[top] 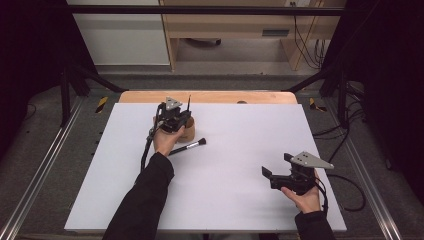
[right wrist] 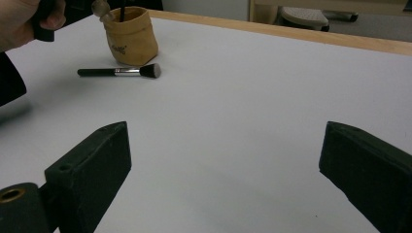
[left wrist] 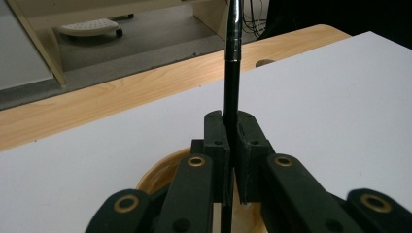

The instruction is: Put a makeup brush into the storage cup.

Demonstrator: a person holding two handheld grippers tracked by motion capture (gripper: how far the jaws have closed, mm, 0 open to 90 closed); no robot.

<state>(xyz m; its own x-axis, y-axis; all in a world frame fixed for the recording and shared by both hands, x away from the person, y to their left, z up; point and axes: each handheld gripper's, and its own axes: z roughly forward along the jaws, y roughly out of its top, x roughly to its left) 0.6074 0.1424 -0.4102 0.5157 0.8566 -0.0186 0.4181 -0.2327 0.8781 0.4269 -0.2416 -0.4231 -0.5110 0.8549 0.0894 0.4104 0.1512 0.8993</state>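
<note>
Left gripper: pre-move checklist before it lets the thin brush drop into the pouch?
1. Left gripper shut on thin black brush: ok.
2. Brush upright: ok.
3. Tan pouch directly under the gripper: ok.
4. Brush's lower end already inside pouch: cannot tell, hidden by the jaws.
5. Second brush lies on the white table beside pouch, not blocking it: ok.
6. Right gripper open and well apart: ok.

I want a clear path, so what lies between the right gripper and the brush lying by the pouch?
Only bare white table, as the right gripper view shows, between the right gripper and the brush.
</note>
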